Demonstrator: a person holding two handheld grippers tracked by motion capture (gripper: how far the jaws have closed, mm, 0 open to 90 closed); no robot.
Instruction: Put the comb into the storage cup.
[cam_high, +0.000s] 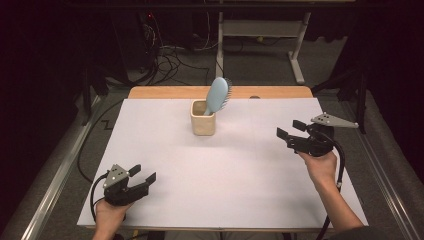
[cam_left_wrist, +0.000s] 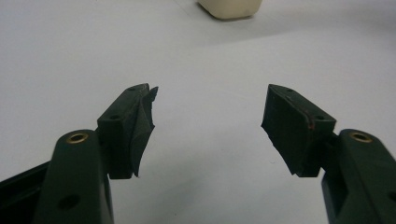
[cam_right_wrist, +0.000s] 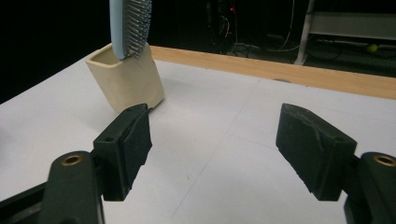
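The blue hairbrush (cam_high: 218, 95) stands in the cream cup (cam_high: 203, 125). Left gripper (cam_high: 142, 174) and right gripper (cam_high: 290, 129) are both wide open, holding nothing, well apart from the cup.

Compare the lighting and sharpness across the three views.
High view: white table sheet evenly lit, dark surroundings, pale blue plastic hairbrush sharp. Left gripper view: cream square cup soft, black fingers crisper. Right gripper view: cup casts a faint shadow, background black.
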